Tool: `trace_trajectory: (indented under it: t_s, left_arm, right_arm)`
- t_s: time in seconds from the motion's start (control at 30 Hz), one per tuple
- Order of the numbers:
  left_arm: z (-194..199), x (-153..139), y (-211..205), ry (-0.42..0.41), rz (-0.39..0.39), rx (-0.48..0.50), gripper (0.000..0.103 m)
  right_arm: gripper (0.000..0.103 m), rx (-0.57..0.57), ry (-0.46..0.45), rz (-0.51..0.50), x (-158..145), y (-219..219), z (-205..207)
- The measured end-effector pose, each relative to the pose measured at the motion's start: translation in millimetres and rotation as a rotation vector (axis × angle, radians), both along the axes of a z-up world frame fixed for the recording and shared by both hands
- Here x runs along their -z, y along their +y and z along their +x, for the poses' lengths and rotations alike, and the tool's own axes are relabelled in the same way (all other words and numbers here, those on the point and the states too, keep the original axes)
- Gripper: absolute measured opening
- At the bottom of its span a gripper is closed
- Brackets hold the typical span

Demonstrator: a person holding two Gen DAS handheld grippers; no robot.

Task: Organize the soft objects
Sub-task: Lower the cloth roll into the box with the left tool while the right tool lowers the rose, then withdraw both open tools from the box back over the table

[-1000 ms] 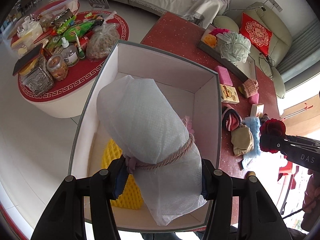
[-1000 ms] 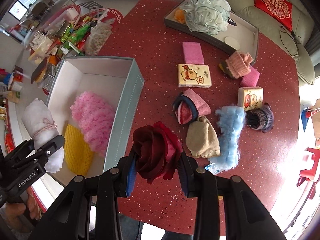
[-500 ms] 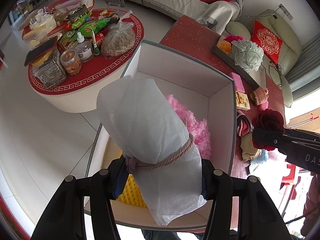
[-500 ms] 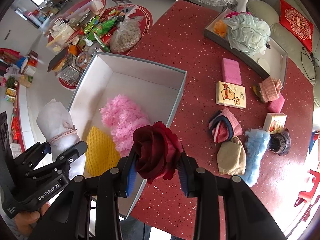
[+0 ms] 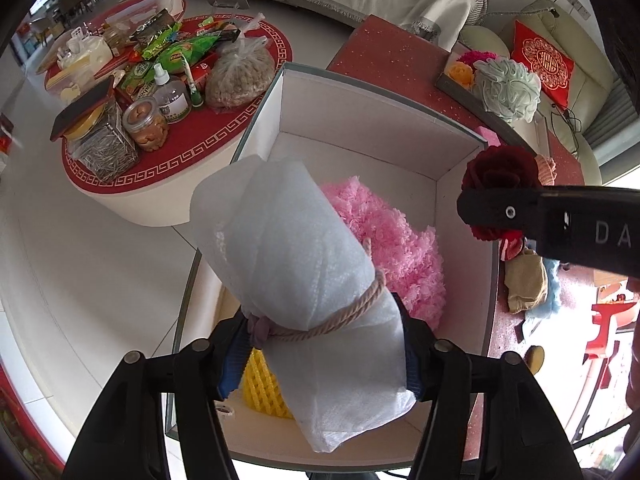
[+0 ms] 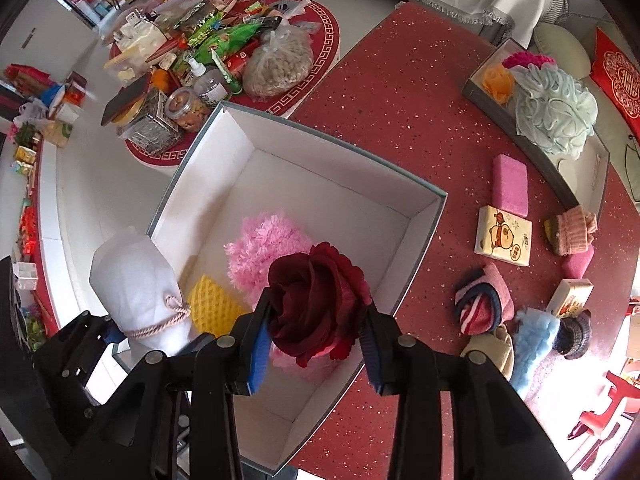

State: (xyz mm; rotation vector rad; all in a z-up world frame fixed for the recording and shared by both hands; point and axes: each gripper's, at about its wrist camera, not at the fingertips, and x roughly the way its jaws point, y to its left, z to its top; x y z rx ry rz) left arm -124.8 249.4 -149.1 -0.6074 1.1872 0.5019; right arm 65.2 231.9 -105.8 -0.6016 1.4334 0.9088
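A white roll (image 5: 296, 280) tied with cord is clamped in the left gripper (image 5: 320, 344) over the box (image 6: 320, 148). The right gripper (image 6: 316, 336) pinches a dark red rose (image 6: 316, 300) above the pink fluff (image 6: 260, 248) and yellow sponge (image 6: 212, 308) lying inside.

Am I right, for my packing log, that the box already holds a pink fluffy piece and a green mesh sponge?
Not quite: the mesh sponge is yellow, not green. The right wrist view shows it lying beside the pink fluffy piece inside the box.
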Motion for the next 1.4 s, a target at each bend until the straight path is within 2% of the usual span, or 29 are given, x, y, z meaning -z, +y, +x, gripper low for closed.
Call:
trace_trajectory:
  t_s: [0.03,0.07,0.1,0.17,0.2,0.23,0.33,0.57,0.77,0.93,1.03,1.17,1.27,1.4]
  left_arm:
    - [0.5,0.4,-1.1,0.007,0.007,0.004,0.080]
    - [1.0,0.9,-2.8,0.015,0.015,0.007,0.084]
    - [1.1,1.3,-4.5,0.025,0.024,0.008,0.087]
    - [1.5,2.0,-7.7,0.050,0.042,0.011,0.087]
    - [2.4,3.2,-8.8,0.065,0.044,0.014,0.089]
    - [2.5,4.4,-9.6,0.073,0.040,0.014,0.103]
    - [1.8,7.4,-10.3,0.084,0.018,-0.002,0.103]
    - [9.4,8.2,-24.3,0.110,-0.026,0.039,0.103]
    - [32.6,-7.1,-52.5,0.105,-0.036,0.144,0.103]
    - [68.3,-21.4,-93.1,0.097,-0.034,0.287,0.103]
    - [90.9,-27.9,-118.9,0.086,-0.053,0.362,0.103]
    - [125.3,-19.6,-150.8,0.112,-0.106,0.403,0.103]
    - [148.8,1.0,-167.1,0.139,-0.160,0.353,0.103]
    - [173.7,39.4,-179.2,0.201,-0.194,0.245,0.103]
  right_arm:
    - [0.050,0.000,0.002,-0.001,0.4,1.3,1.2]
    - [0.058,0.001,0.002,-0.005,0.6,1.6,2.5]
    - [0.072,0.005,0.005,-0.008,0.9,1.8,3.9]
    - [0.085,0.017,0.012,0.004,0.2,-0.3,6.8]
    - [0.085,0.022,0.017,0.009,0.0,-2.4,8.0]
    - [0.086,0.025,0.021,0.007,0.4,-4.2,9.0]
    - [0.102,0.045,0.025,0.020,-1.5,-15.3,11.8]
    - [0.103,0.182,0.055,0.031,-1.5,-86.9,30.3]
    - [0.103,0.445,0.104,-0.034,22.3,-196.7,53.2]
    - [0.103,0.704,0.166,-0.114,50.7,-292.5,66.8]
    - [0.103,0.806,0.180,-0.141,62.1,-332.9,69.7]
    - [0.103,0.796,0.176,-0.165,74.6,-351.7,64.5]
    - [0.103,0.714,0.156,-0.190,86.1,-346.6,56.3]
    - [0.103,0.620,0.129,-0.222,102.9,-333.7,49.4]
